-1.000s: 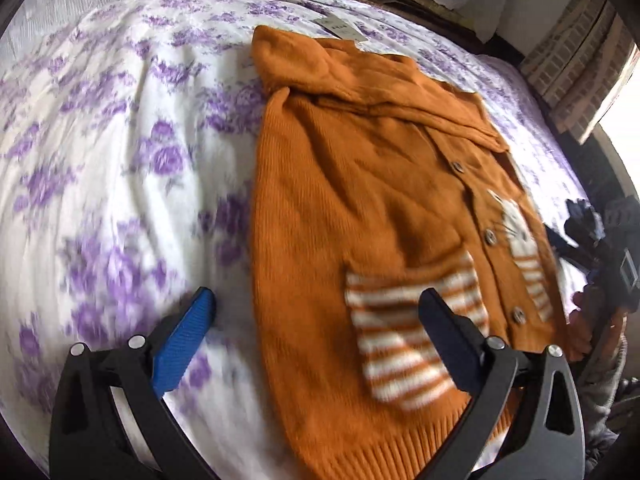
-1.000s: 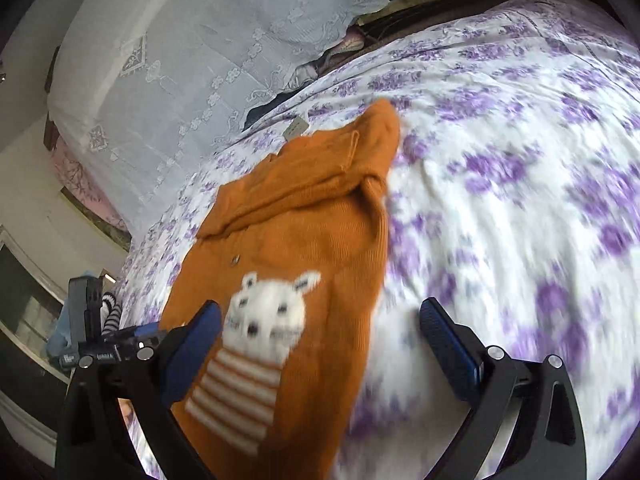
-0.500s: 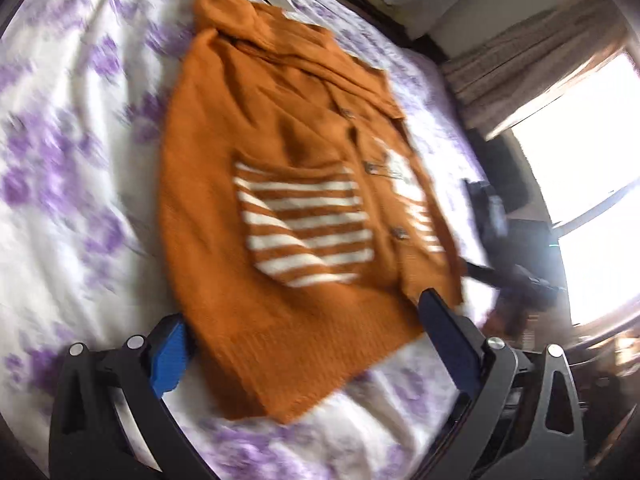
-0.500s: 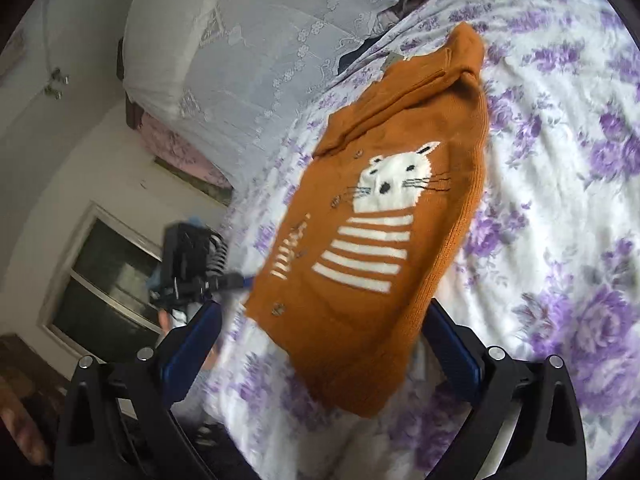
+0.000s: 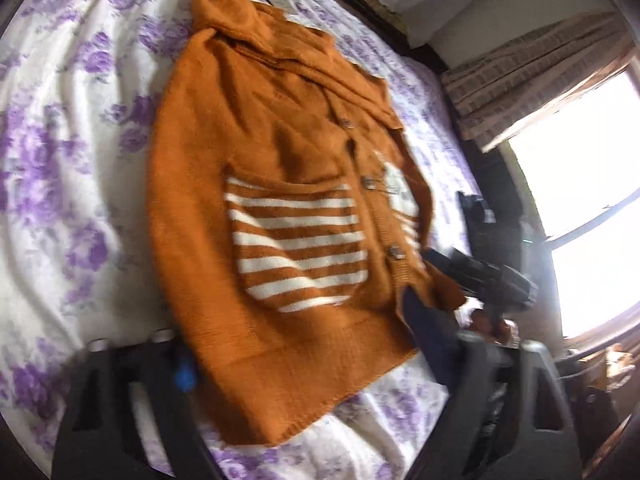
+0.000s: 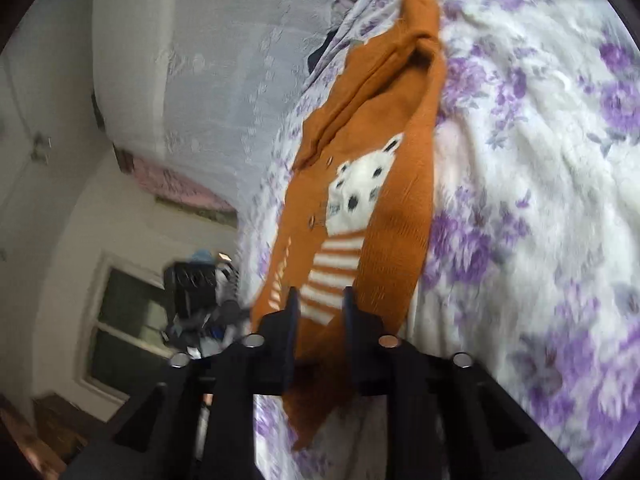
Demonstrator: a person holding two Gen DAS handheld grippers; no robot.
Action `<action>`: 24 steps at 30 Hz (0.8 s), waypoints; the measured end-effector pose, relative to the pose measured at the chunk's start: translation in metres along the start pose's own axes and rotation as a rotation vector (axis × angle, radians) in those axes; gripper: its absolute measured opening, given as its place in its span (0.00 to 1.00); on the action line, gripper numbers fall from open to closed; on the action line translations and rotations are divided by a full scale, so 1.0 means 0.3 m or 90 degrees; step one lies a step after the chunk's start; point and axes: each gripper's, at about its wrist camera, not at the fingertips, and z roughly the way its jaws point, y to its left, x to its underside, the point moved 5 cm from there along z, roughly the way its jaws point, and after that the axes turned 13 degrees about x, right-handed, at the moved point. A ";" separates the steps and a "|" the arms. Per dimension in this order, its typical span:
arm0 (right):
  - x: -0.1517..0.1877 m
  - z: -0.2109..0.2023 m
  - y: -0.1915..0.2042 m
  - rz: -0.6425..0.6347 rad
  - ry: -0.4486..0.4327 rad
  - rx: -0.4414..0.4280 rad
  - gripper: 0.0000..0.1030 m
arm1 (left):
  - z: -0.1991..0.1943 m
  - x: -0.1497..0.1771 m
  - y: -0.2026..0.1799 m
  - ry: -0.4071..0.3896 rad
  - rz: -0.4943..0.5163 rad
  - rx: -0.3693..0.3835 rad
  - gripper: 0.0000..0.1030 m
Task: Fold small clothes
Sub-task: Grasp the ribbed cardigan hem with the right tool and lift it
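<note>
A small orange knitted cardigan (image 5: 280,184) with buttons, a white-striped pocket and a white animal face lies flat on the flowered bedspread (image 5: 64,168). In the left wrist view my left gripper (image 5: 300,344) is open, its jaws on either side of the cardigan's bottom hem. The right gripper shows there at the cardigan's lower right corner (image 5: 480,276). In the right wrist view my right gripper (image 6: 318,312) has its jaws closed on the cardigan's (image 6: 384,184) hem edge near the striped patch. The frames are blurred.
White lace-covered pillows (image 6: 208,60) lie at the head of the bed. A bright window (image 5: 592,200) with a curtain stands past the bed's right side. Another window (image 6: 124,320) shows at the left in the right wrist view. The bedspread is wrinkled.
My right gripper has gone from wide open to closed on the cardigan's hem edge. My left gripper has moved in around the bottom hem and stays open.
</note>
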 end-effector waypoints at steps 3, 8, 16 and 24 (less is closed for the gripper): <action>0.016 -0.042 0.040 -0.033 -0.016 0.011 0.75 | -0.016 -0.002 0.018 -0.005 -0.006 -0.008 0.61; 0.025 -0.080 0.012 -0.007 -0.012 0.056 0.77 | -0.007 -0.004 0.021 -0.001 0.001 -0.024 0.60; -0.029 0.013 -0.048 0.007 -0.011 0.124 0.19 | 0.017 -0.012 0.006 0.003 0.020 -0.053 0.59; 0.036 -0.014 -0.078 0.013 -0.005 0.074 0.09 | 0.001 -0.016 0.034 -0.010 0.010 -0.067 0.31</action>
